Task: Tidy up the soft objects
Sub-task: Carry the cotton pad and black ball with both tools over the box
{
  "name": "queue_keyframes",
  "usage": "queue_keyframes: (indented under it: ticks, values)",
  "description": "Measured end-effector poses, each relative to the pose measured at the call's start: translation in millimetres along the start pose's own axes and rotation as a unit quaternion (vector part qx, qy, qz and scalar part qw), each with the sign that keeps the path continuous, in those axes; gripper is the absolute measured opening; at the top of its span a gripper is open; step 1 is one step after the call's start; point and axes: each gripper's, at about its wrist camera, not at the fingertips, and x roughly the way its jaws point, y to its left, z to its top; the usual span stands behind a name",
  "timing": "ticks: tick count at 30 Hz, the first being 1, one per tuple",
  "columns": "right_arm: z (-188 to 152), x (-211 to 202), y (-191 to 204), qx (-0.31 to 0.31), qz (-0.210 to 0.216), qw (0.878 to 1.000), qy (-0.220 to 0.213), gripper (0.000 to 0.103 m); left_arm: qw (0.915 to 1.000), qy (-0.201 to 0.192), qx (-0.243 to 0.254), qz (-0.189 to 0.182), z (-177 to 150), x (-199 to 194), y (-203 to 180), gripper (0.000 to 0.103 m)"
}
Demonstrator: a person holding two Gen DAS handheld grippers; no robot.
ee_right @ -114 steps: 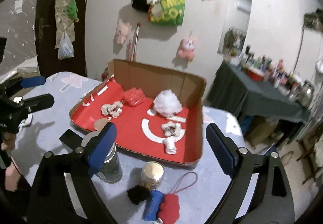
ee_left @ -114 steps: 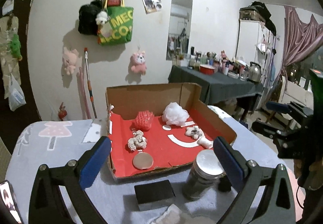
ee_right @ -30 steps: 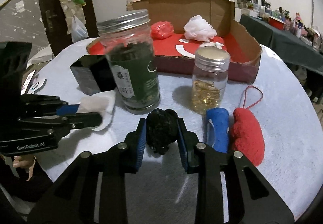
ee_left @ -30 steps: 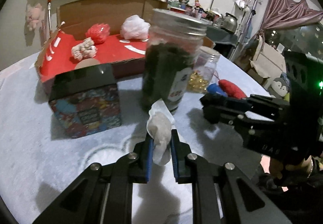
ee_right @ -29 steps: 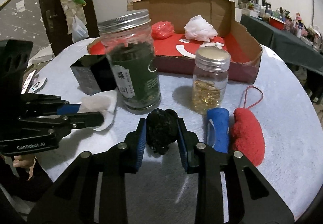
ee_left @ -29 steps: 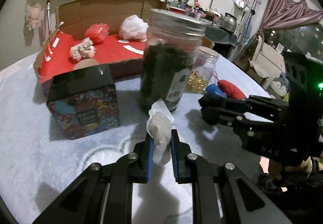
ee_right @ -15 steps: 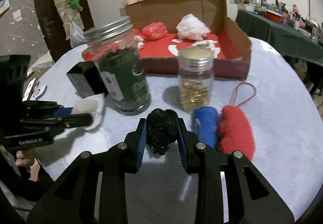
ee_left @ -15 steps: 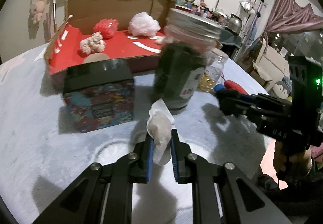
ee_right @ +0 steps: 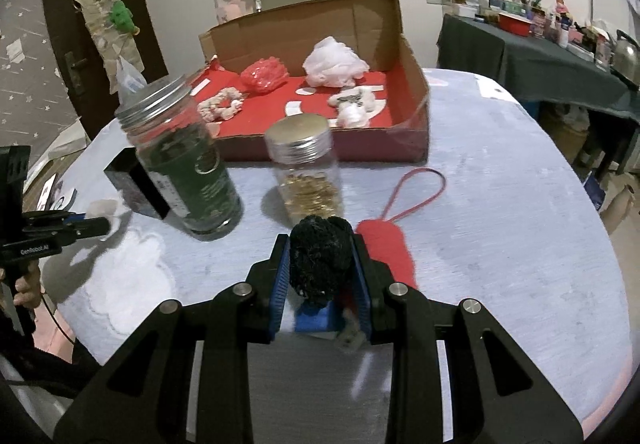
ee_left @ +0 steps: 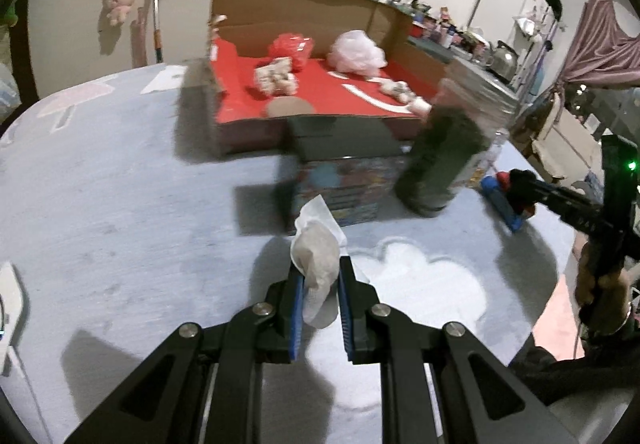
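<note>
My left gripper (ee_left: 320, 264) is shut on a white soft pad (ee_left: 316, 248) and holds it above the table, in front of the patterned box. My right gripper (ee_right: 321, 244) is shut on a black fuzzy ball (ee_right: 320, 252) and holds it above a blue object (ee_right: 318, 318) and a red plush with a loop (ee_right: 386, 248). The cardboard box with a red floor (ee_right: 416, 111) lies beyond; it holds a red puff (ee_right: 266, 73), a white puff (ee_right: 334, 61), a beige scrunchie (ee_right: 222, 107) and a small white plush (ee_right: 354, 103). The box also shows in the left wrist view (ee_left: 240, 115).
A tall green-filled jar (ee_right: 184, 159) and a small jar of golden capsules (ee_right: 306, 171) stand between my right gripper and the box. A dark patterned box (ee_left: 340, 167) stands beside the tall jar (ee_left: 448, 159). The table has a pale blue cloth (ee_right: 500, 203).
Both grippers have lifted and pulled back from the jars with their objects held. The left view has swung so that the cardboard box lies more ahead.
</note>
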Motion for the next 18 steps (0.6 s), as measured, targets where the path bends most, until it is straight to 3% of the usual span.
queue_keyframes:
  ticks: [6, 18]
  values:
    - [8.6, 2.5, -7.9, -0.021, -0.01, 1.0, 0.003, 0.028, 0.9997, -0.002, 0.0, 0.024, 4.6, -0.9, 21.6, 0.016]
    - [20.7, 3.4, -20.3, -0.045, -0.023, 0.999, 0.013, 0.028, 0.9989, -0.021, 0.039, 0.014, 31.5, 3.3, 41.5, 0.016]
